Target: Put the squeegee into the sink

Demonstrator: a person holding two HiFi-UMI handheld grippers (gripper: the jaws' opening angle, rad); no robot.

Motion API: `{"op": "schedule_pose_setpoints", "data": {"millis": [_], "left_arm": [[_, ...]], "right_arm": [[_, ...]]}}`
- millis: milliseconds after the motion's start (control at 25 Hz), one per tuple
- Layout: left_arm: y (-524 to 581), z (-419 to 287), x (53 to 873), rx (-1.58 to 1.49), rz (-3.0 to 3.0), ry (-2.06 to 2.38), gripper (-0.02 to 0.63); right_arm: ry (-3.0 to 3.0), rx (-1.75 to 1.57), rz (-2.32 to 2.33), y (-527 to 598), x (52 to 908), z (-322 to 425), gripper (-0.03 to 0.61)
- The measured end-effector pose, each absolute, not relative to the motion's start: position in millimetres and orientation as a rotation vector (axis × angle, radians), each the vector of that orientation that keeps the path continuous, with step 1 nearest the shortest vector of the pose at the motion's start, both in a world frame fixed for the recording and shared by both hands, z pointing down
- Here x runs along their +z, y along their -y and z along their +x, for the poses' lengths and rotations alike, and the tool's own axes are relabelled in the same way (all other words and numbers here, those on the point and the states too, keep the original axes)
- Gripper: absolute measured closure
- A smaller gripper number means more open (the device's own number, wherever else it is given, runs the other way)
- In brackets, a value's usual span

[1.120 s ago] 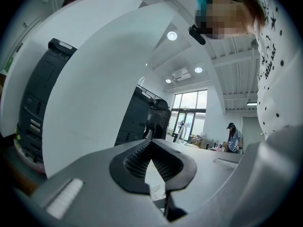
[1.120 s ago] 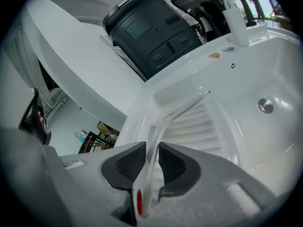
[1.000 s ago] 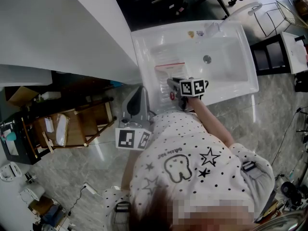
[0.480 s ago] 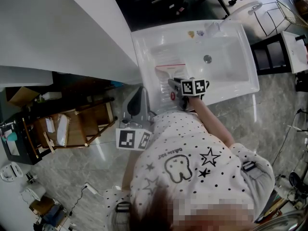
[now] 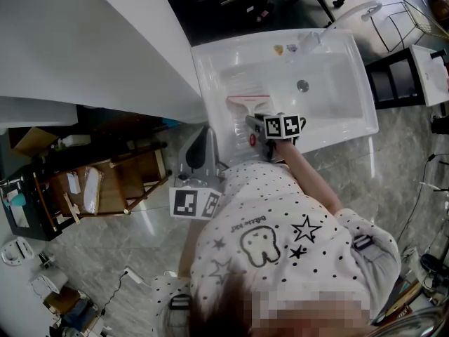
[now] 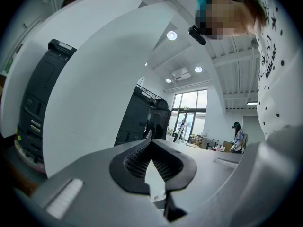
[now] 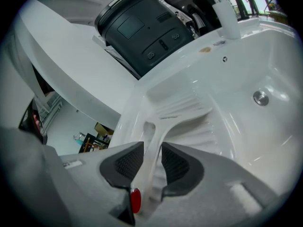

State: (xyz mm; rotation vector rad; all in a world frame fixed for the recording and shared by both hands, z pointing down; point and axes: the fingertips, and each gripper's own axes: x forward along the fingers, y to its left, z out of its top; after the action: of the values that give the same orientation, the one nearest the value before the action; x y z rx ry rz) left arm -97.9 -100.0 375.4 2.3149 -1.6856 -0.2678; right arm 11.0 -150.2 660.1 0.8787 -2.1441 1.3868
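There are two hand-held grippers, one squeegee, one sink with one drain and one faucet.

At the left, the left gripper [image 6: 150,141] is held level beside the person's body, outside the sink and over the tiled floor [image 5: 140,258]. Its jaws are clenched, the ribbed pads meeting at their tips, and nothing is gripped between them. It is well apart from the squeegee.

To its right, the white squeegee [image 7: 161,129] lies inside the white sink [image 5: 330,104], at the basin's left end. Its wide blade end rests on the ribbed, washboard-like slope [image 7: 203,134] of that end, and its handle runs back toward the person. The handle has one oblong hole near the blade end and one red spot [image 7: 135,200] at its near end.

The right gripper [image 7: 151,146] reaches down into the sink at a slant from the near rim. The squeegee's handle passes straight between its two jaws, the blade lying beyond the fingertips and the red-marked end back by the gripper's body. The jaws have just been opening and stand released: the pads flank the handle closely on both sides without clamping it. In the head view this gripper's marker cube [image 5: 282,126] sits just on the near side of the squeegee.

Further right on the basin floor is the round metal drain [image 5: 302,86], apart from the squeegee. The white faucet [image 7: 227,13] rises from the far rim.
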Motion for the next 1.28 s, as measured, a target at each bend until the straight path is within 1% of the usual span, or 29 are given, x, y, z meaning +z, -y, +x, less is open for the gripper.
{"op": "schedule_pose_setpoints", "data": {"millis": [400, 680, 760, 800, 840, 880, 1120, 1280], "left_arm": [[99.6, -96.4, 376.5, -0.269, 2.320, 1.678, 0.614], [100.2, -96.9, 376.1, -0.274, 2.321, 1.672, 0.614], [99.9, -96.8, 375.8, -0.275, 2.324, 1.670, 0.614], [99.6, -96.7, 375.5, -0.276, 2.326, 1.670, 0.614], [99.3, -96.4, 375.4, -0.277, 2.327, 1.669, 0.615], [99.1, -96.2, 375.4, -0.277, 2.328, 1.668, 0.614], [99.1, -95.7, 374.9, -0.277, 2.337, 1.664, 0.614], [98.1, -94.4, 373.0, -0.279, 2.343, 1.664, 0.614]], "right_arm": [[2.163, 1.390, 0.894, 152.5, 654.8, 17.4, 0.465], [2.174, 1.425, 1.005, 162.8, 645.2, 39.6, 0.468], [2.204, 1.436, 1.049, 168.1, 635.5, 45.4, 0.482], [2.233, 1.436, 1.067, 171.0, 628.0, 47.5, 0.514], [2.271, 1.427, 1.081, 173.9, 619.2, 49.3, 0.566], [2.313, 1.409, 1.090, 176.8, 609.7, 50.7, 0.584], [2.515, 1.166, 1.154, 187.2, 549.0, 51.2, 0.586], [2.607, 1.070, 1.163, 186.2, 512.2, 47.3, 0.586]]}}
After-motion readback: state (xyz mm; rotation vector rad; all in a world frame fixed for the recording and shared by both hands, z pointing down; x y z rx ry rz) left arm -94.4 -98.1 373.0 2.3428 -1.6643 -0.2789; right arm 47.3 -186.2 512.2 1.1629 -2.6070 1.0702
